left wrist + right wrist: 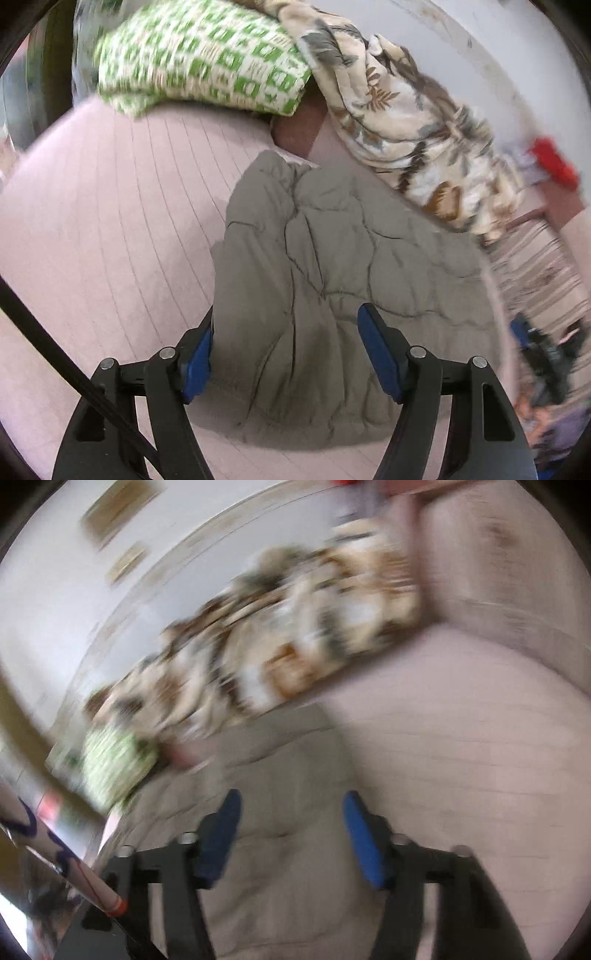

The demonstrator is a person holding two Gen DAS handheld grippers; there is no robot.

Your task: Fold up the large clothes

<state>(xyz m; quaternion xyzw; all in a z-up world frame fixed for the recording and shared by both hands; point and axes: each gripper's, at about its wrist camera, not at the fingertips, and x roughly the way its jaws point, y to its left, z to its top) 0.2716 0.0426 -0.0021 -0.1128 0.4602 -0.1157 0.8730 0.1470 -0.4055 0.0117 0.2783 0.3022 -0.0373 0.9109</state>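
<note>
Blue-padded left tongs [284, 354] sit spread wide right at the camera, hanging over the near end of a grey-green quilted jacket [332, 266] with nothing between the pads. That jacket lies crumpled on the pink striped bed sheet [103, 221]; its left edge runs roughly straight up from the left pad, and its near hem stops short of the bottom of the view, leaving a strip of bare sheet there. Left of the jacket is a big open stretch of sheet. The far side is tighter: a green-and-white patterned pillow [207, 55] sits at the far end of the bed, and a cream leaf-print comforter [406, 122] is bunched along the wall, just beside or maybe touching the jacket's far right edge. Something red [554, 166] shows further along, too blurred to name.

Right wrist view is heavily motion-blurred. Right tongs [291, 838] are also spread wide, holding nothing, over the jacket [284, 775], with open sheet [461, 757] off to the right and the comforter [277, 638] beyond.
</note>
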